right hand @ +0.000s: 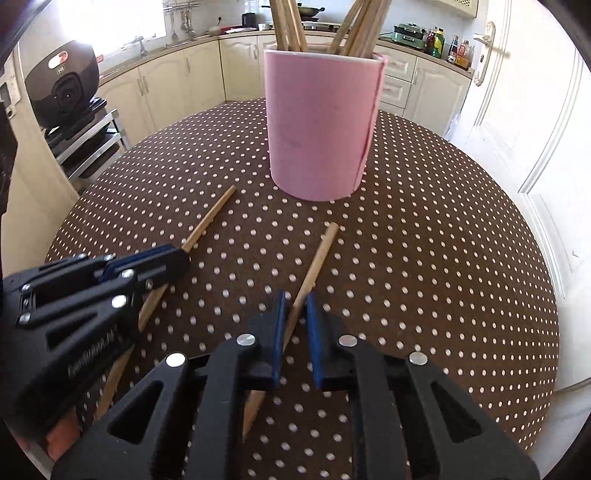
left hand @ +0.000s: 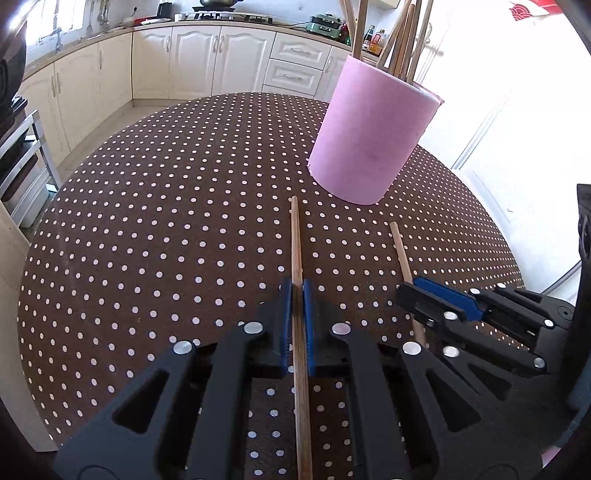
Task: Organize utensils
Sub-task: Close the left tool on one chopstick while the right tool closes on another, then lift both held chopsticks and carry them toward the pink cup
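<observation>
the left gripper [left hand: 297,286] has its blue-padded fingers [left hand: 285,314] clamped on a long wooden chopstick [left hand: 296,243] that lies flat on the round brown surface with white dots [left hand: 166,221]; the stick runs straight out between the pads, its blunt end pointing toward the pink cylindrical holder [left hand: 373,136] near the far edge. the right gripper [right hand: 295,299] straddles a second wooden chopstick [right hand: 317,258], which lies slantwise between its fingers [right hand: 314,332], touching the left pad while a gap shows at the right pad, so the fingers are apart. this stick's blunt end also points toward the holder, well short of it. the holder stands upright, filled with more wooden chopsticks [right hand: 354,33].
</observation>
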